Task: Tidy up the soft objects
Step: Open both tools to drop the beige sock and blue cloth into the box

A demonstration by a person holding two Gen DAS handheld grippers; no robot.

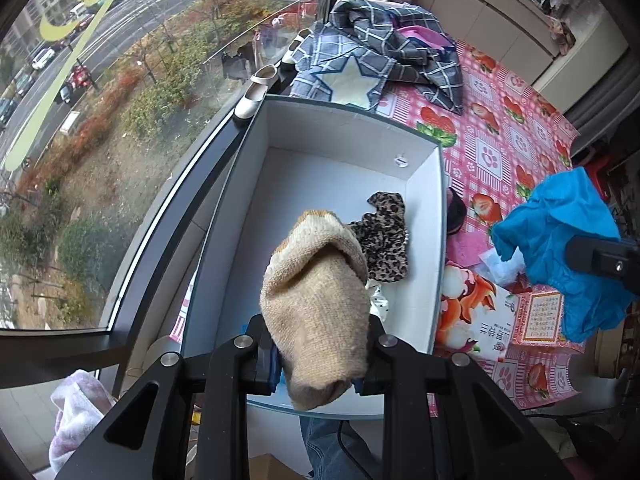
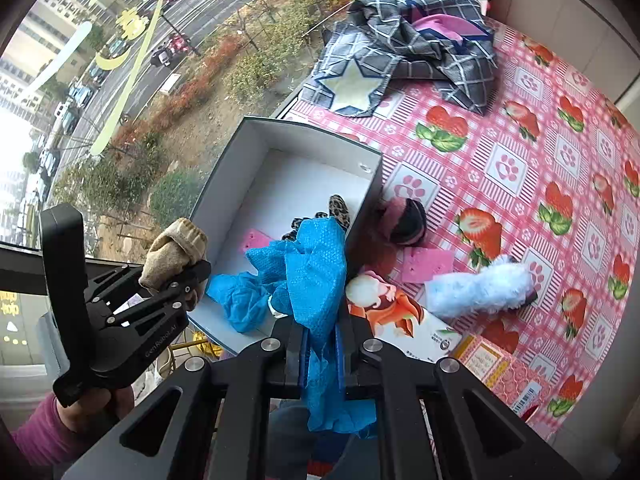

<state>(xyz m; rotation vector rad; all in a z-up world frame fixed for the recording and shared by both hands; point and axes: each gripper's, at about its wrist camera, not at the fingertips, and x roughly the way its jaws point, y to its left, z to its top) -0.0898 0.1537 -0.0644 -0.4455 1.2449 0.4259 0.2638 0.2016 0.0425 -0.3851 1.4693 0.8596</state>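
2 soft items are held, 1 per gripper. Left gripper (image 1: 320, 354) is clamped on a beige sock (image 1: 316, 300); jaws pinch its lower part, cuff end bulging up and forward. Sock hangs above the near end of the white box (image 1: 344, 128), not touching the floor of it. Right wrist view shows the same sock (image 2: 176, 254) bunched at the left gripper's (image 2: 192, 276) tip, beside the box's near left corner.

Right gripper (image 2: 320, 344) is closed on a blue cloth (image 2: 308, 276), thin and crinkled. Cloth spills up over the jaws and down below them; part drapes over the box's (image 2: 288, 128) near right wall. Left wrist view: blue cloth (image 1: 568, 248) held well right of the box, over the tablecloth (image 1: 512, 136).

Inside box: leopard-print fabric (image 1: 384, 236) on the floor by the right wall, a small white dotted piece (image 1: 378, 300) just near of it, a pink sponge (image 2: 256, 244) partly hidden behind the cloth.

Outside box, on the pink strawberry tablecloth (image 2: 520, 184): pink-and-dark item (image 2: 408, 220) touching the right wall, pink sponge (image 2: 426, 264), pale blue fluffy item (image 2: 480, 290), printed cartoon packet (image 2: 400, 312). Plaid garment (image 2: 404, 44) with star patch heaped at the far end. White shoe (image 1: 254, 92) on the window ledge by the box's far left corner.
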